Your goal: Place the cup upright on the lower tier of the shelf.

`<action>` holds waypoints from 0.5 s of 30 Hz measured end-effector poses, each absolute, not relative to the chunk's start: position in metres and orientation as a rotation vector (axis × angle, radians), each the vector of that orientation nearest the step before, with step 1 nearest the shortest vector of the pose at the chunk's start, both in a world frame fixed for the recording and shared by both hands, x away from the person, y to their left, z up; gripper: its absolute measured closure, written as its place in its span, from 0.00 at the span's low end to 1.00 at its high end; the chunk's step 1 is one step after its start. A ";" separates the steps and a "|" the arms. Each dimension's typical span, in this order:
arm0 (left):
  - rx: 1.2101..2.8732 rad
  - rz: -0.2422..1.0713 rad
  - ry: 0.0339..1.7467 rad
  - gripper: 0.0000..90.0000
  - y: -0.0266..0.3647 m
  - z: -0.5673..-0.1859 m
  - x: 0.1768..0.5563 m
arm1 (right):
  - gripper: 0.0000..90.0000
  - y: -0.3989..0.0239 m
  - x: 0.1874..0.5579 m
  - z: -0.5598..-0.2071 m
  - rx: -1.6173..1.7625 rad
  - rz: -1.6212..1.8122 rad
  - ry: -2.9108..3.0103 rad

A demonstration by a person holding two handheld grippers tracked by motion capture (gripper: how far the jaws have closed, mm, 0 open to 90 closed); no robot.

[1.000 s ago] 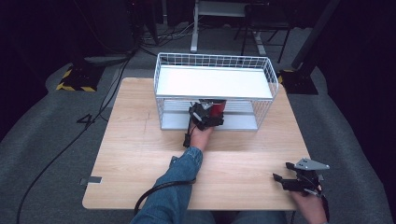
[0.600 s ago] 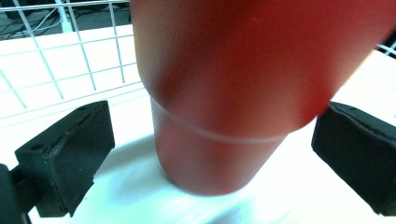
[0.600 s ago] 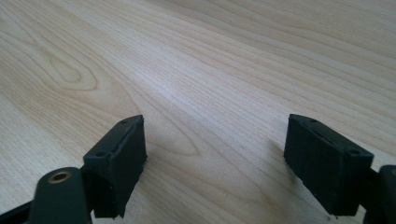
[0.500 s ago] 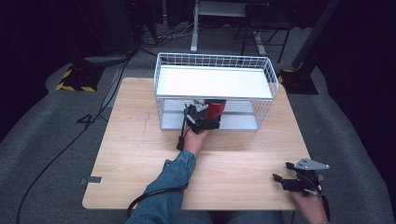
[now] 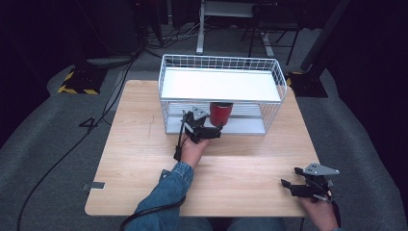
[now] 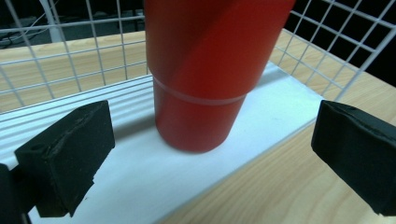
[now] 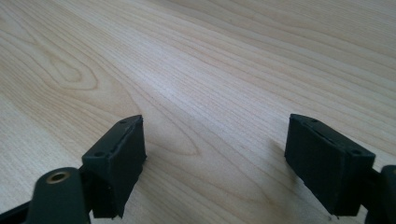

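A red cup (image 5: 220,114) stands upright on the lower shelf (image 5: 245,126) of a white wire rack (image 5: 221,62), near that shelf's front edge. My left gripper (image 5: 215,131) hovers just in front of it. Its jaws have just been opening and now stand wide. In the left gripper view the red cup (image 6: 205,70) rises ahead of the left gripper (image 6: 210,168), and neither pad touches it. My right gripper (image 5: 288,180) rests low at the table's near right corner. The right gripper (image 7: 215,163) is open over bare wood.
The rack stands at the back middle of the wooden table (image 5: 144,144), with a white board (image 5: 219,84) as its upper shelf. A cable (image 5: 179,144) trails from the left gripper along the sleeve. Dark floor and cables surround the table.
The left gripper carried the red cup into the rack's lower shelf, let go of it, and drew back a little toward the near left. The right gripper stayed put.
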State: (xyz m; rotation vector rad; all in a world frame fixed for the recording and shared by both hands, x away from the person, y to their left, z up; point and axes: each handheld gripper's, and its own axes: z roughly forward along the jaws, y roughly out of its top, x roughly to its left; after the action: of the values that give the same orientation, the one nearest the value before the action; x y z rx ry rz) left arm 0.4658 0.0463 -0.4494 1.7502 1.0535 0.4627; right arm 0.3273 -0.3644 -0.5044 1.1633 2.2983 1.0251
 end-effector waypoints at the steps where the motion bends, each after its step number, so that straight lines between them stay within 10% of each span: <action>1: 1.743 0.452 1.055 0.00 0.050 -0.447 0.461 | 0.23 -0.364 0.327 -0.504 1.164 1.025 2.299; 15: 1.766 0.448 1.020 0.00 0.081 -0.431 0.422 | 0.20 -0.364 0.329 -0.504 1.162 1.018 2.307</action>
State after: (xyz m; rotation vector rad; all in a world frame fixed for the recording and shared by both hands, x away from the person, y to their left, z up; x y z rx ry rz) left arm 0.4218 0.0807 -0.4312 1.7664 1.0205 0.4483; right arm 0.3286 -0.3635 -0.5045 1.1620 2.3066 1.0180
